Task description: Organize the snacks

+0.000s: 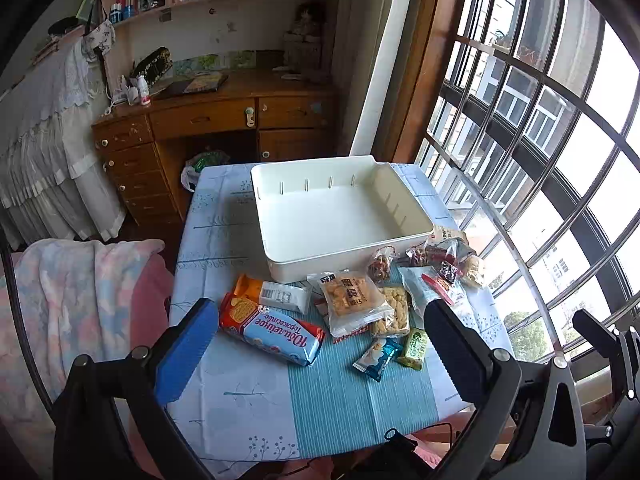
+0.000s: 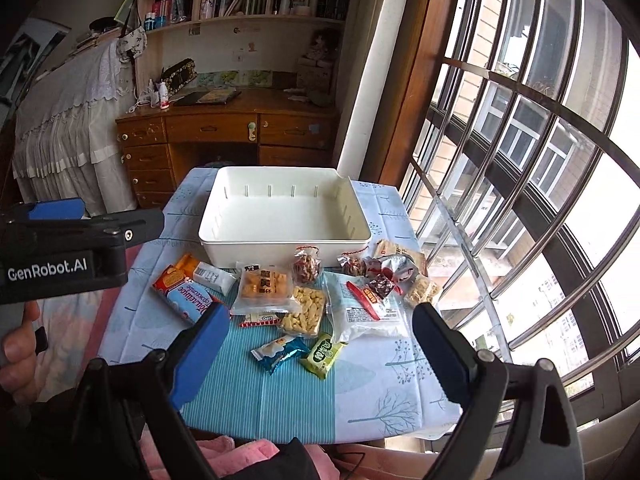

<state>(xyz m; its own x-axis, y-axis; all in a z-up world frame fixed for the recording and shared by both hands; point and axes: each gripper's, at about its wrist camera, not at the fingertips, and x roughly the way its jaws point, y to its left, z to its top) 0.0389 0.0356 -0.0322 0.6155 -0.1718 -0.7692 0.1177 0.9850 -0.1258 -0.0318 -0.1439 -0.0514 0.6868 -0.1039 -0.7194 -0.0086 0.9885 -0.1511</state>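
Left gripper (image 1: 320,344) spread wide and holding nothing, hovering over the near left of the worktop (image 1: 256,400) just short of the biscuit pack (image 1: 272,330), likely the first pick. Empty white bin (image 1: 340,216) at the far middle, mouth up to take the snacks (image 1: 376,300) heaped loose just in front of it. Right gripper (image 2: 320,348) likewise wide and empty, poised above the near small packets (image 2: 300,354).

"genrobot.ai" in white on the left gripper (image 2: 64,240); "юбилейное" upside down on the biscuit pack (image 1: 276,330)
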